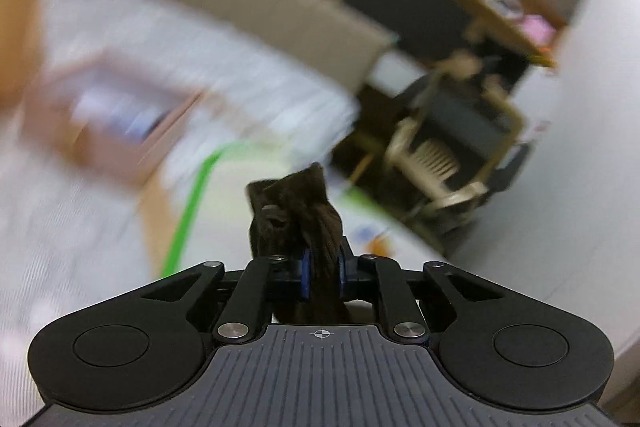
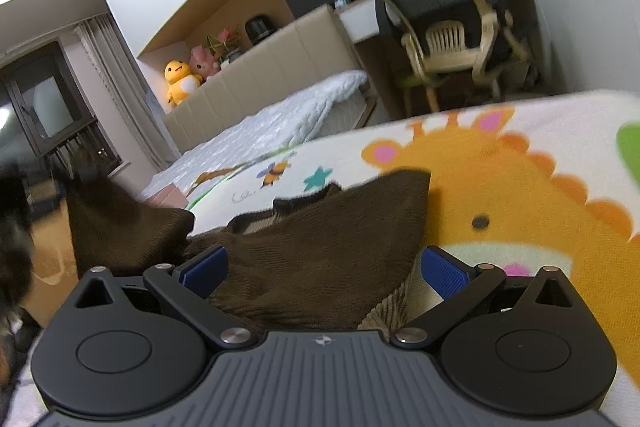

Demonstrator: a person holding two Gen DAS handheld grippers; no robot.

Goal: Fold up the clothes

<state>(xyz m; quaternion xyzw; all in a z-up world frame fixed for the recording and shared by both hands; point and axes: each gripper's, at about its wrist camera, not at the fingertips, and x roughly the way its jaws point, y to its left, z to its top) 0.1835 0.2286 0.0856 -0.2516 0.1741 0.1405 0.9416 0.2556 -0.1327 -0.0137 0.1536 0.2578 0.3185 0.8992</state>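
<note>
A dark brown knitted garment (image 2: 320, 227) lies on a play mat printed with a cartoon lion (image 2: 520, 187). My right gripper (image 2: 324, 271) is open low over the mat, its blue pads (image 2: 444, 273) standing wide on either side of the cloth without pressing it. The garment's left part (image 2: 112, 223) rises off the mat toward the left edge of that view. In the left wrist view, which is blurred, my left gripper (image 1: 323, 267) is shut on a bunched corner of the brown garment (image 1: 292, 203), which sticks up past the pads.
A bed with a white quilt (image 2: 280, 123) and a beige headboard stands beyond the mat. Plush toys (image 2: 182, 77) sit on the ledge behind it. A beige chair (image 2: 448, 39) and a desk stand at the back right. A cardboard box (image 1: 120, 123) shows blurred on the left.
</note>
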